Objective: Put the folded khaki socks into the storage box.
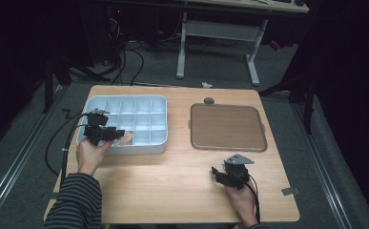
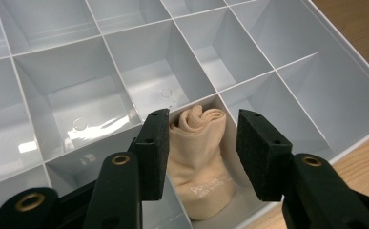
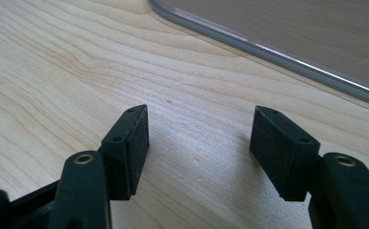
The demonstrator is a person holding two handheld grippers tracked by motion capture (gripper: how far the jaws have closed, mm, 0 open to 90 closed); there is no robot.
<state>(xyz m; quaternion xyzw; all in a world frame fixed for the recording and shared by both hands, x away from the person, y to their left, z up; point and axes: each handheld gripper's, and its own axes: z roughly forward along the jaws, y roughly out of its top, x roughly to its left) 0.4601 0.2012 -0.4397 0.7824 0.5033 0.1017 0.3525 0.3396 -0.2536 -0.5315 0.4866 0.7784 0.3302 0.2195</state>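
A white divided organizer box [image 1: 139, 101] lies on the left of the wooden table [image 1: 172, 176]. A rolled beige cloth [image 2: 199, 162] with small white print lies in a front-row compartment of the box [image 2: 125, 81], near the person's side. My left gripper [image 2: 201, 143] hovers just above that compartment, jaws open, with the roll [image 1: 128, 138] showing between the pads and below them. In the high view the left gripper [image 1: 113, 135] points right over the box's front edge. My right gripper [image 1: 216, 172] rests low over bare table, open and empty [image 3: 199, 143].
A flat brown tray [image 1: 227, 126] with a pale rim lies on the right half of the table, just beyond the right gripper; its edge [image 3: 268, 50] runs across the right gripper view. A small grey disc [image 1: 209, 100] sits behind it. The box's other compartments look empty.
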